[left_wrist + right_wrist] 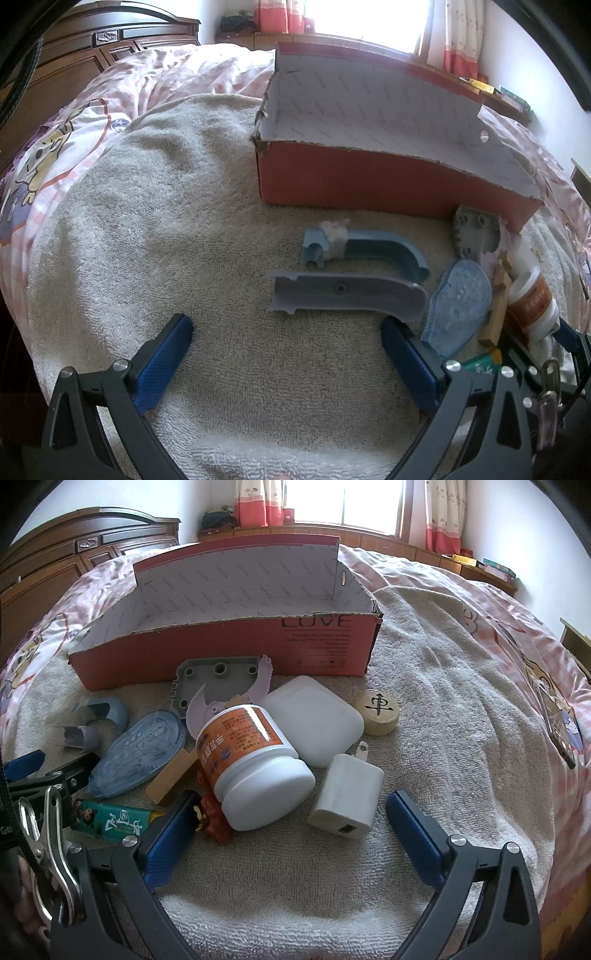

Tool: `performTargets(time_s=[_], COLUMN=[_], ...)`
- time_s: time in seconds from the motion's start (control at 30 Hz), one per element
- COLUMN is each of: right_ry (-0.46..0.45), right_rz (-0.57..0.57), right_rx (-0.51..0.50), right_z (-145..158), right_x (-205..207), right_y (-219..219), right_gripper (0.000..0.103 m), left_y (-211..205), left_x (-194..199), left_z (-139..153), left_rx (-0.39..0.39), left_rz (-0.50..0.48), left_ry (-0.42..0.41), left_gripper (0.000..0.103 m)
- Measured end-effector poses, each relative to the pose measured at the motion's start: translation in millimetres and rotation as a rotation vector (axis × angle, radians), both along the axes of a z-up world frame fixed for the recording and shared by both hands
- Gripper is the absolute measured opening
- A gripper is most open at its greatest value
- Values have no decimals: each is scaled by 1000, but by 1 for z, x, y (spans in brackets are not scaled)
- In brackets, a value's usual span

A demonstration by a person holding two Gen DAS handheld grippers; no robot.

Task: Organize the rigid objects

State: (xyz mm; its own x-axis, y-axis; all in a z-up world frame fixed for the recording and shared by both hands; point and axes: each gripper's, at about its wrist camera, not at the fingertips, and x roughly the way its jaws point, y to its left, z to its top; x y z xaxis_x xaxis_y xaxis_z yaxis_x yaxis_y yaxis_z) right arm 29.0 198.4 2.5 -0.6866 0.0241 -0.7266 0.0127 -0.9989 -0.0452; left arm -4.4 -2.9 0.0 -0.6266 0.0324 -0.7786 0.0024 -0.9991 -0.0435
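Observation:
A red cardboard box (388, 184) with a white lining stands open and empty on a beige towel; it also shows in the right wrist view (221, 653). My left gripper (288, 328) is open, just short of a grey-purple curved plastic shell (351, 291) and a blue curved shell (373, 247). My right gripper (291, 805) is open around a white bottle with an orange label (247, 760) lying on its side, and a white charger plug (349, 797). A blue oval tape dispenser (140, 749), a white case (314, 720) and a wooden chess piece (378, 710) lie close by.
A grey moulded plate (210, 685) leans by the box. A green lighter (110, 821), a wooden block (171, 771) and a small red item (216, 825) lie at the left finger. A dark phone (557, 720) lies on the quilt at right. A wooden headboard (74, 55) stands behind.

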Motion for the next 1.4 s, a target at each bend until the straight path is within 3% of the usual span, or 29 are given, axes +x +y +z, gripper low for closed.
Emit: performTargets(time_s=[1.4], right_ry=[3], right_rz=[1], right_rx=[-2], right_z=[1], right_x=[-2], right_y=[1], right_gripper=[102], left_y=[1], left_x=[1], left_z=[-1], left_rx=[-2], left_rz=[1], left_ry=[2], left_gripper=[103])
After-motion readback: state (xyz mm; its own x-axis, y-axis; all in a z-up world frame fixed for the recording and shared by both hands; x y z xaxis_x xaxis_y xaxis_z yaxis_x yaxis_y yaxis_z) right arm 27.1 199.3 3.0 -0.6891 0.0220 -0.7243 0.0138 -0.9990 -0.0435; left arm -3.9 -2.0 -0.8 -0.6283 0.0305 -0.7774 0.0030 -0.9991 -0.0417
